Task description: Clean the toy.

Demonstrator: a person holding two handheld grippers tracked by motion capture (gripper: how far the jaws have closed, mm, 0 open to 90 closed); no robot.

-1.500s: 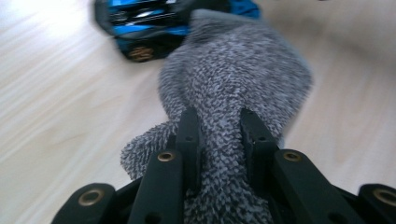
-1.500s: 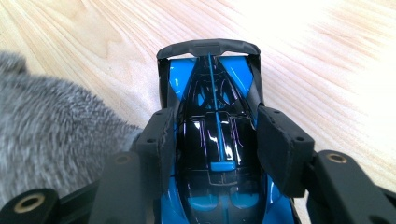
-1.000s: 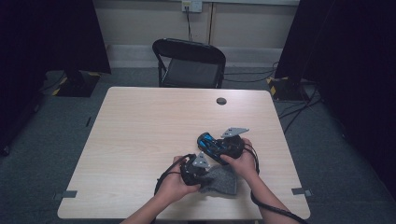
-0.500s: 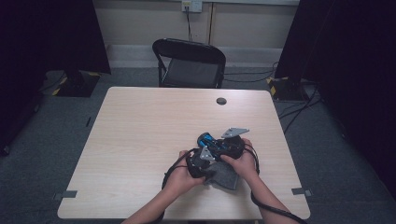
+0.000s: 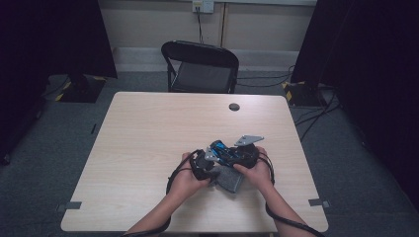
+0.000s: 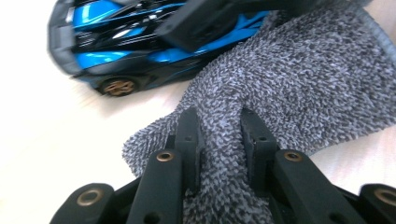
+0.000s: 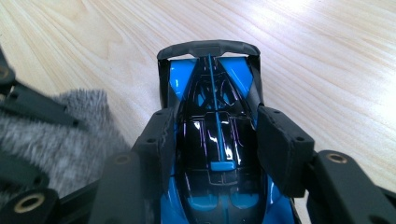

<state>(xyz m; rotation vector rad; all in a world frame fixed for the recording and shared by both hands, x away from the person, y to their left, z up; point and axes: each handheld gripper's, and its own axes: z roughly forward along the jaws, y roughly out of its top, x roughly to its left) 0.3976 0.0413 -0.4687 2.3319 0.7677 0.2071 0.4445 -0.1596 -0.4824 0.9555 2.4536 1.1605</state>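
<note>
High view looks down on the table (image 5: 148, 148); both gripper views closely share the toy car (image 6: 140, 46).

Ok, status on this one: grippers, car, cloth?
Left gripper shut on grey terry cloth. Right gripper clamps blue-and-black toy car. Nothing in the way.

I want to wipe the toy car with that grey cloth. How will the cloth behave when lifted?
Probably floppy: the grey cloth bunches into a ridge where the left gripper pinches it. Likely light, and its looped pile should resist slipping.
</note>
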